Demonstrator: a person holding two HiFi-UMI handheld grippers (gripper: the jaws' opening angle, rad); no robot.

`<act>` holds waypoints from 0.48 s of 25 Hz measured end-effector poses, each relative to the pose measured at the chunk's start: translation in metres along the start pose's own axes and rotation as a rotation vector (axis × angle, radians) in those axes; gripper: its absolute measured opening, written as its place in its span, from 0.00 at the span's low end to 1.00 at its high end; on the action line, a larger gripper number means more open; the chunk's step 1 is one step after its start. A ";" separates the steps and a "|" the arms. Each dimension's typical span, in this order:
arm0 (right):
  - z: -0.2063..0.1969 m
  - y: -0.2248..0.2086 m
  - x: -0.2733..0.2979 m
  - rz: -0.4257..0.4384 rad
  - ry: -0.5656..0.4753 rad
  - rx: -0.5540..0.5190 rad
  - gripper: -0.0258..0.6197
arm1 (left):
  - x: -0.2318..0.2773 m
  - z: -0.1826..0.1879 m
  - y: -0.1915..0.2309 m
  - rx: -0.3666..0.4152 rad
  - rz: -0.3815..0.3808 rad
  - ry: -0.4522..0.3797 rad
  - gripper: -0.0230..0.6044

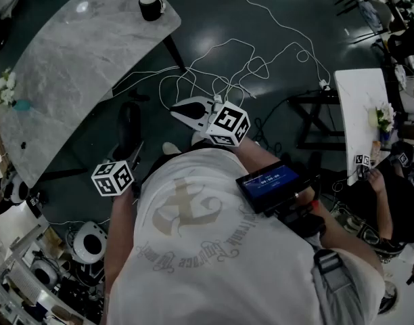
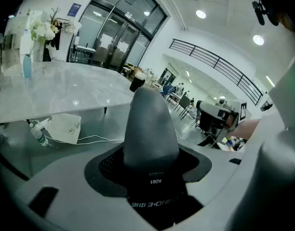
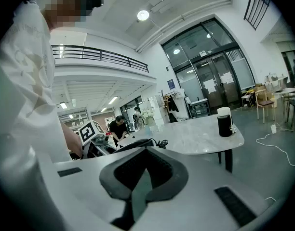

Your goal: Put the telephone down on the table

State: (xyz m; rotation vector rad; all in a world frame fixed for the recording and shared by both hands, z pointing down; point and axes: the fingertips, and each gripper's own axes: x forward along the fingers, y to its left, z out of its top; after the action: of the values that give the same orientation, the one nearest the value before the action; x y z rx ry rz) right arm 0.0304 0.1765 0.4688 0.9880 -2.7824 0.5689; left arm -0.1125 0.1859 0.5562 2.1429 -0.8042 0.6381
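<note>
A dark grey telephone handset [image 2: 150,124] fills the middle of the left gripper view and points away from the camera; brand print shows at its near end. My left gripper [image 2: 150,153] is shut on it. From above, the handset [image 1: 129,124] hangs over the floor ahead of the left marker cube [image 1: 112,178], short of the marble table [image 1: 78,53]. In the right gripper view the handset [image 3: 135,144] shows as a black curve with a coiled cord [image 3: 162,142]. My right gripper [image 3: 147,153] is shut with nothing between its jaws, and its white beak [image 1: 190,109] points at the floor.
A black mug with a white lid [image 1: 151,4] stands at the table's far end, a vase of flowers [image 1: 4,90] at its left. White cables [image 1: 220,66] loop over the dark floor. A white table [image 1: 359,114] and a seated person [image 1: 383,202] are at the right.
</note>
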 end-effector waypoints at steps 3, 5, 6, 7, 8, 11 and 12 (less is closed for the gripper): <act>0.009 -0.008 -0.004 0.003 -0.020 -0.002 0.06 | 0.006 0.010 -0.005 -0.006 0.006 -0.014 0.48; 0.015 -0.014 -0.008 0.011 -0.036 -0.001 0.06 | 0.012 0.015 -0.011 -0.011 0.010 -0.020 0.48; 0.016 -0.018 -0.011 0.014 -0.039 -0.002 0.06 | 0.016 0.017 -0.014 -0.015 0.013 -0.022 0.48; 0.017 -0.023 -0.014 0.017 -0.039 -0.003 0.06 | 0.020 0.018 -0.018 -0.018 0.016 -0.024 0.48; 0.017 -0.027 -0.016 0.020 -0.037 -0.005 0.06 | 0.023 0.020 -0.021 -0.020 0.020 -0.026 0.48; 0.020 -0.038 -0.022 0.029 -0.035 -0.014 0.06 | 0.030 0.025 -0.028 -0.022 0.030 -0.032 0.48; 0.021 -0.041 -0.024 0.032 -0.036 -0.016 0.06 | 0.033 0.027 -0.031 -0.023 0.033 -0.034 0.48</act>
State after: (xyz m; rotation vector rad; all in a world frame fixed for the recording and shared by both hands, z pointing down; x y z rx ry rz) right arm 0.0746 0.1527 0.4556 0.9619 -2.8339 0.5373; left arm -0.0633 0.1698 0.5466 2.1288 -0.8627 0.6087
